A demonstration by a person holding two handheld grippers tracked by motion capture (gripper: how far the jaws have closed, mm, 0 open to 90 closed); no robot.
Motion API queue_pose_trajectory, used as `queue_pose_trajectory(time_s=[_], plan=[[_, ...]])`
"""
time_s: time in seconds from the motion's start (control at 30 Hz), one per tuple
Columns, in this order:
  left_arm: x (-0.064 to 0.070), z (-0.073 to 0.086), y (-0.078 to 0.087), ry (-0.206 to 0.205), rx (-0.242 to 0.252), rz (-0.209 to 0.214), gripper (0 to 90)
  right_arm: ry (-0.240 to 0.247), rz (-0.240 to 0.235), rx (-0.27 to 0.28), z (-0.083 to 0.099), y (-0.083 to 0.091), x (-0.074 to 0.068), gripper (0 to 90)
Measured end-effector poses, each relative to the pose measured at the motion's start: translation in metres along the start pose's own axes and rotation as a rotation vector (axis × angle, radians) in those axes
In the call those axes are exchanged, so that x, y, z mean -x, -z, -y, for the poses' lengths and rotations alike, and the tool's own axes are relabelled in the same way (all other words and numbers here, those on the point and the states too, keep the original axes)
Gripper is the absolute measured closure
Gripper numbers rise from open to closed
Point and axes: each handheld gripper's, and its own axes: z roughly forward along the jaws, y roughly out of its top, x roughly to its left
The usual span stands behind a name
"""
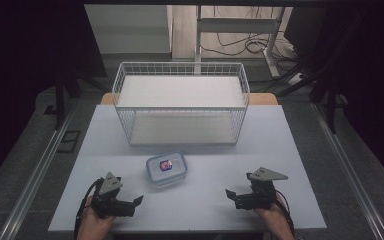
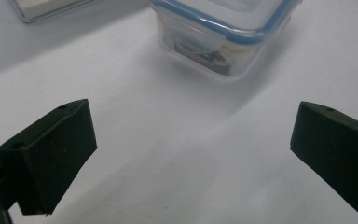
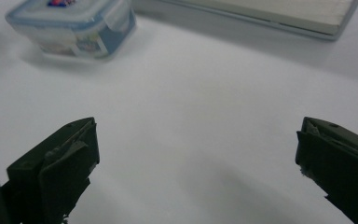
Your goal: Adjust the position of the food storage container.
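Sitting on the white table (image 1: 280,130), both grippers, near the front edge, one at each side. Holding nothing, the left gripper (image 1: 139,201), with jaws spread wide and only bare table between them in the left gripper view. Holding nothing too, the right gripper (image 1: 229,194), jaws just as wide in the right gripper view. Resting flat in the middle of the table, a small clear box (image 1: 166,168) with a blue-edged lid snapped on and something red and blue showing through the top. Lying between the two grippers but a bit farther back, well apart from both, and just in front of the big white wire basket (image 1: 180,102). Looking like the very start of the job: reaching not yet begun, box not yet touched. Pointing toward the box (image 2: 223,35) already, the left gripper, with the box near the top of its view; sitting up in the far left corner of the right gripper view, the same box (image 3: 74,30). Most likely needing next: sliding one open gripper forward, getting the jaws on either side of the box, then squeezing gently on the smooth walls to stop slipping. Probably heading for the basket after lifting.
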Motion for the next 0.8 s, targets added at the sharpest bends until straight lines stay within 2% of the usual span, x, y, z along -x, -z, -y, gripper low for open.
queue_pose_trajectory(time_s=[0.03, 0.07, 0.13, 0.17, 0.3, 0.33, 0.47, 0.57, 0.67, 0.77, 0.8], plan=[[-0.003, 0.001, 0.000, 0.023, 0.004, 0.026, 0.0, -0.013, -0.020, -0.001, 0.000, -0.003, -0.001, 0.0], [-0.004, 0.002, -0.001, 0.035, 0.001, 0.046, 0.0, -0.008, -0.017, -0.008, 0.001, -0.004, -0.002, 0.0], [-0.005, 0.002, -0.001, 0.048, 0.004, 0.056, 0.0, 0.000, -0.007, -0.019, 0.002, -0.005, -0.002, 0.0], [-0.006, 0.003, -0.002, 0.054, 0.000, 0.064, 0.2, 0.018, 0.024, -0.040, 0.002, -0.007, -0.003, 0.0], [-0.004, 0.001, -0.002, 0.024, -0.003, 0.051, 2.0, 0.046, 0.043, -0.069, 0.001, -0.007, -0.004, 0.0], [-0.002, 0.000, -0.001, 0.011, -0.005, 0.032, 3.2, 0.051, 0.060, -0.074, 0.001, -0.008, -0.005, 0.0], [0.002, -0.002, 0.002, -0.024, 0.005, -0.003, 8.3, 0.049, 0.060, -0.092, 0.000, -0.008, -0.005, 0.0], [0.002, -0.003, 0.003, -0.024, 0.019, 0.003, 11.4, 0.049, 0.052, -0.097, -0.001, -0.008, -0.005, 0.0], [0.002, -0.004, 0.005, -0.016, 0.039, 0.015, 13.7, 0.033, 0.024, -0.094, -0.003, -0.008, -0.008, 0.3], [0.001, -0.005, 0.006, -0.003, 0.049, 0.025, 15.3, 0.039, 0.027, -0.079, -0.005, -0.008, -0.010, 3.8], [0.000, -0.006, 0.006, -0.002, 0.052, 0.035, 16.7, 0.031, 0.027, -0.058, -0.008, -0.008, -0.011, 6.8]])
